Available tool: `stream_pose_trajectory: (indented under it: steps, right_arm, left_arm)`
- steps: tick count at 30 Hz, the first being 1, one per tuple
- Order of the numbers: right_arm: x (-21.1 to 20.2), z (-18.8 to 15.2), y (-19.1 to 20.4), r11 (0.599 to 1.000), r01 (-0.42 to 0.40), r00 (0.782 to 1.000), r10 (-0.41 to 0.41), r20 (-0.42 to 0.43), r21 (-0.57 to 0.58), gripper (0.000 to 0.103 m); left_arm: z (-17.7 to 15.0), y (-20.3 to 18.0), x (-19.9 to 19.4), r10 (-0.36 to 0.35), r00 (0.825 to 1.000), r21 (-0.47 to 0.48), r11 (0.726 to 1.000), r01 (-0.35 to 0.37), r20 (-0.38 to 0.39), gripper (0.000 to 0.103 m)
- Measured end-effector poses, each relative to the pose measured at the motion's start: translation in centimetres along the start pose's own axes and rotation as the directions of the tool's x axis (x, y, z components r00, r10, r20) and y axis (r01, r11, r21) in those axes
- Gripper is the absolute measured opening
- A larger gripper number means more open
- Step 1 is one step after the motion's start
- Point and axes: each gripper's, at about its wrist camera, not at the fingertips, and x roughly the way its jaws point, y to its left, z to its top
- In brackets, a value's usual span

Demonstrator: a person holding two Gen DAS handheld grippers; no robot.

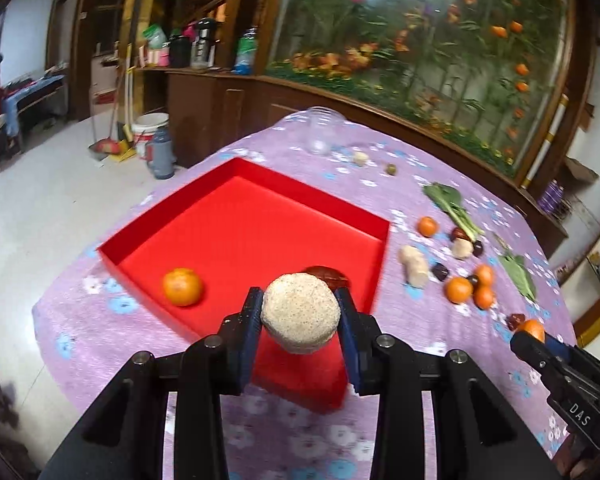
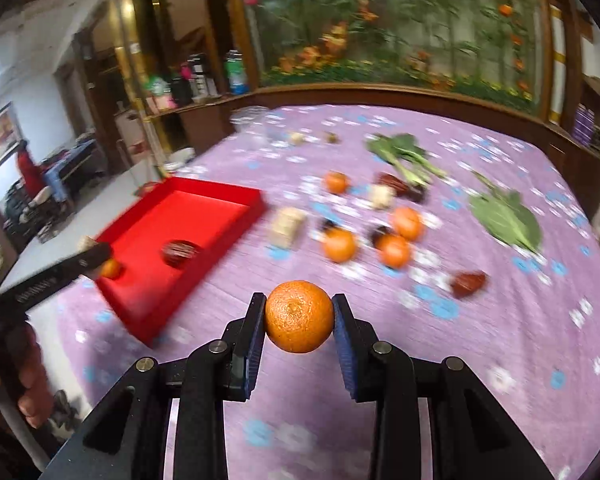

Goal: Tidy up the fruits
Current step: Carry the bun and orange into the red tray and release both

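- Currently the left gripper (image 1: 300,312) is pinching a pale, speckled round fruit (image 1: 300,312) across its widest part, and is holding it over the near end of the red tray (image 1: 244,168).
- Judging by its rough, matte skin, this fruit is probably giving the blue pads (image 1: 252,320) good friction; it looks firm and fairly light, so a modest squeeze at the equator should be enough.
- Meanwhile the right gripper (image 2: 299,316) is clamping a mandarin (image 2: 299,316) at its sides, above the purple flowered tablecloth (image 2: 500,320), well apart from the tray.
- Its peel is looking glossy and slightly yielding, so hard pressure is risking a bruise or a split; a grip across the middle is suiting it best.
- Already lying in the tray are another mandarin (image 1: 182,286) and a dark red fruit (image 2: 180,253).
- More mandarins (image 2: 339,244) and leafy greens (image 2: 504,220) are waiting on the cloth.
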Motion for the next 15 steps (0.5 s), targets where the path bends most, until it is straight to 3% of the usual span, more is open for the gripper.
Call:
stream_pose_trajectory:
  steps: [8,15]
  right_arm:
    - [4.3,2.9,7.0,0.984,-0.152,0.988,0.151,-0.012,-0.092,0.036]
    - [9.8,5.4,9.2,0.982,-0.16,0.987,0.157,-0.037,-0.1,0.036]
  left_arm:
    - [0.2,2.3,1.4,0.053,0.997,-0.026,0.998,-0.054,-0.05,0.035]
    - [-0.2,2.8,3.0,0.059,0.992,-0.027,0.998,-0.062,-0.114,0.035]
